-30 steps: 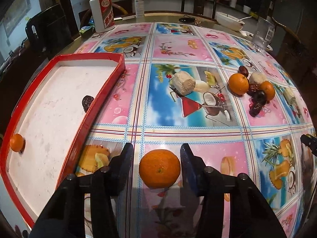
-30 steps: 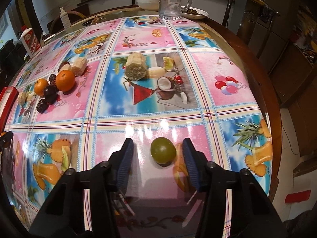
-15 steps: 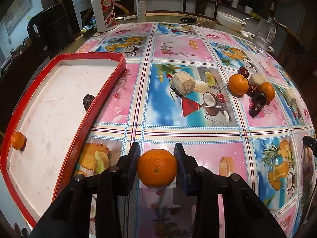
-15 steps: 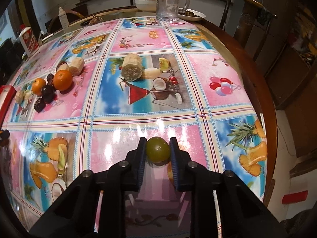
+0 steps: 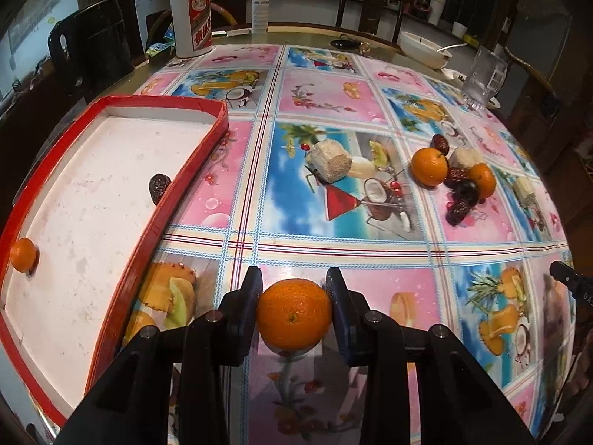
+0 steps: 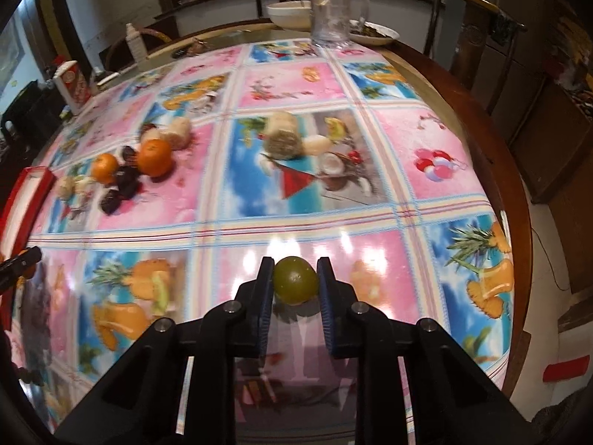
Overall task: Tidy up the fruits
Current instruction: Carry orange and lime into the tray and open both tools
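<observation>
Orange (image 5: 294, 313) is pinched tight between the left gripper (image 5: 294, 296) fingers, just right of the tray (image 5: 192, 159). Green fruit (image 6: 295, 279) is clamped the same way by the right gripper (image 6: 295, 282).

No legible text; red label on white bottle (image 5: 191, 15) unreadable.

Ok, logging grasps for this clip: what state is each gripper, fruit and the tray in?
Left gripper: shut on orange.
Right gripper: shut on green fruit.
Red tray: holds a small orange and a dark date.
Fruit pile: loose on the table.
</observation>
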